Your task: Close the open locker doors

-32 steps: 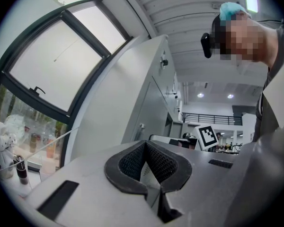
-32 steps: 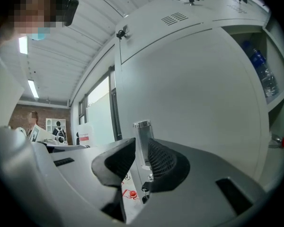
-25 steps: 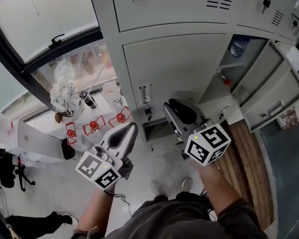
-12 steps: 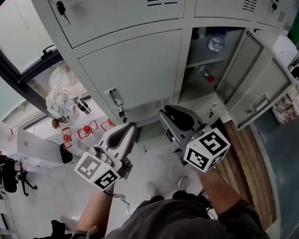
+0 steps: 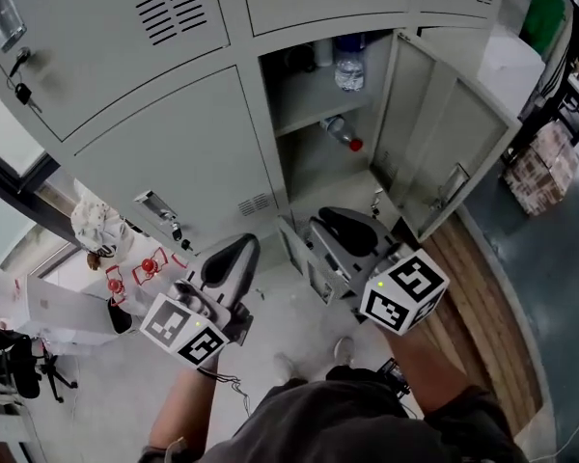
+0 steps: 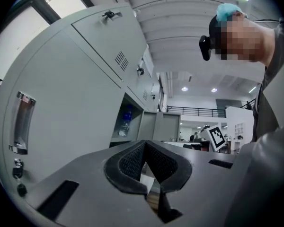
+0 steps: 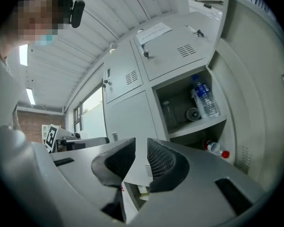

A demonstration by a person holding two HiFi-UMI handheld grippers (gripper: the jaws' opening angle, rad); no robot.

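Observation:
A grey locker compartment (image 5: pixel 314 99) stands open, and its door (image 5: pixel 434 152) is swung out to the right. Inside, a clear water bottle (image 5: pixel 348 66) stands on the shelf and a red-capped bottle (image 5: pixel 340 131) lies below it. My right gripper (image 5: pixel 336 218) points level at this opening, well short of it, with a narrow gap between its pads and nothing in it. The right gripper view has the compartment (image 7: pixel 180 112) ahead and the door (image 7: pixel 262 79) at the right. My left gripper (image 5: pixel 234 246) is shut and empty, facing the closed locker door (image 5: pixel 183 152) to the left.
Closed lockers with keys (image 5: pixel 19 80) fill the upper left. A small grey panel (image 5: pixel 301 256) juts out low, beside the right gripper. A white bag (image 5: pixel 96 225) and red items (image 5: pixel 147 263) lie at the left, stacked boxes (image 5: pixel 538 167) at the right, and wooden flooring (image 5: pixel 478 287) under the open door.
Both grippers have travelled rightward along the locker row. The open locker has shifted from the upper right of the head view to straight ahead of the right gripper.

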